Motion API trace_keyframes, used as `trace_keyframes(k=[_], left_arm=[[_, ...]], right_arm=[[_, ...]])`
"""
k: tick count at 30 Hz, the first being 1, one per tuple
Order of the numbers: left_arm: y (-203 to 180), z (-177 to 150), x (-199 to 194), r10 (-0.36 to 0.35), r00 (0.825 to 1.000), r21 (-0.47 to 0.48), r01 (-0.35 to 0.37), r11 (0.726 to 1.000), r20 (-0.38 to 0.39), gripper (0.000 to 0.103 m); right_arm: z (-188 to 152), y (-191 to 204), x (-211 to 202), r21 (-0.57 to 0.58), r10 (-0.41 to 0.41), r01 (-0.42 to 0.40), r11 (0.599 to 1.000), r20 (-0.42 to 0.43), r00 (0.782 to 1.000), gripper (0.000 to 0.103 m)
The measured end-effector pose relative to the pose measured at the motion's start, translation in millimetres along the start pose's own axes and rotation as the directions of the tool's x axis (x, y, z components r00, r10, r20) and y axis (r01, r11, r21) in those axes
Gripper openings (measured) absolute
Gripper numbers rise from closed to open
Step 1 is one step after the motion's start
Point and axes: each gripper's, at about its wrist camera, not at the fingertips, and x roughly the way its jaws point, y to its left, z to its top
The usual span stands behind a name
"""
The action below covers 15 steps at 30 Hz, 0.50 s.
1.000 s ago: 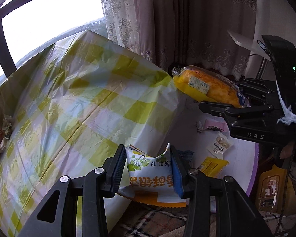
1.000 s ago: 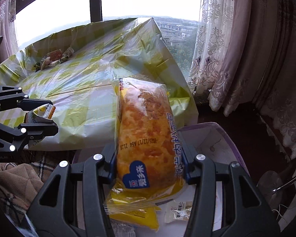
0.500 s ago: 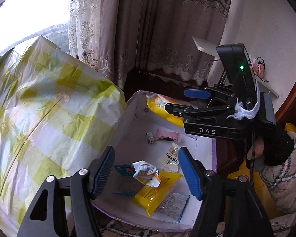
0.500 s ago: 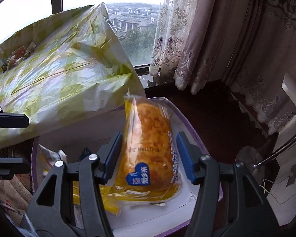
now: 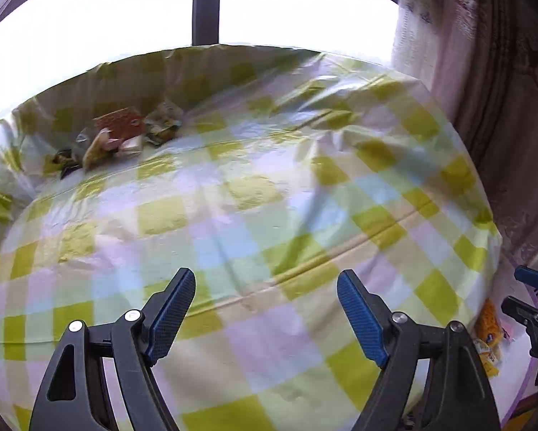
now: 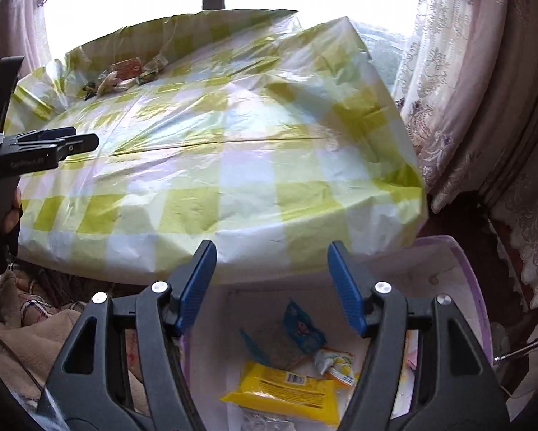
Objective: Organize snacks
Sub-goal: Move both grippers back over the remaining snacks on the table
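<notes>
Over tablecloth [image 5: 254, 194]: both claws wide, empty.

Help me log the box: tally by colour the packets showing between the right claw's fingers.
Blue packet: 1
Yellow packet: 1
White-and-yellow packet: 1
Clear packet: 1
Total: 4
</notes>
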Motion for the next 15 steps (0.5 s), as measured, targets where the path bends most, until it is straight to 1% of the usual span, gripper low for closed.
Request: trace_keyframes(k=[2,3,5,7,8,10,12,13,15], left_arm=[[51,3,3,0.109,0.994,-0.073,-0.109,0.991,0.007,0.083],[74,4,6,0.16,0.987,-0.098,-0.158,0.982,0.005,0.084],[118,7,15,0.248,0.969,-0.131,-0.248,0.96,-0.015,0.084],[154,10,25,0.321,0.946,-0.153,-0.323,0.934,-0.036,0.084],[172,11,32,0.343,0.938,-0.17,-0.347,0.922,-0.053,0.084],[201,13,37,0.356,0.931,-0.213,-0.364,0.907,-0.074,0.084],[221,13,40,0.376,0.924,-0.242,-0.382,0.892,-0.073,0.084],[231,14,41,0.379,0.922,-0.25,-0.385,0.888,-0.076,0.084],[249,14,43,0.365,0.926,-0.279,-0.377,0.883,-0.094,0.084]], right_arm=[[17,30,13,-0.044,0.065,-0.065,0.997,0.008,0.998,0.068],[27,43,22,-0.056,0.107,-0.107,0.993,0.007,0.994,0.072],[49,70,45,-0.082,0.186,-0.186,0.979,-0.001,0.982,0.076],[72,99,74,-0.116,0.228,-0.228,0.967,-0.012,0.974,0.076],[84,113,93,-0.128,0.24,-0.241,0.962,-0.028,0.97,0.076],[109,137,125,-0.121,0.268,-0.274,0.954,-0.064,0.961,0.076],[130,159,149,-0.095,0.294,-0.3,0.949,-0.074,0.953,0.076],[139,169,160,-0.087,0.3,-0.306,0.948,-0.075,0.951,0.076],[158,188,183,-0.074,0.311,-0.317,0.946,-0.084,0.947,0.076]])
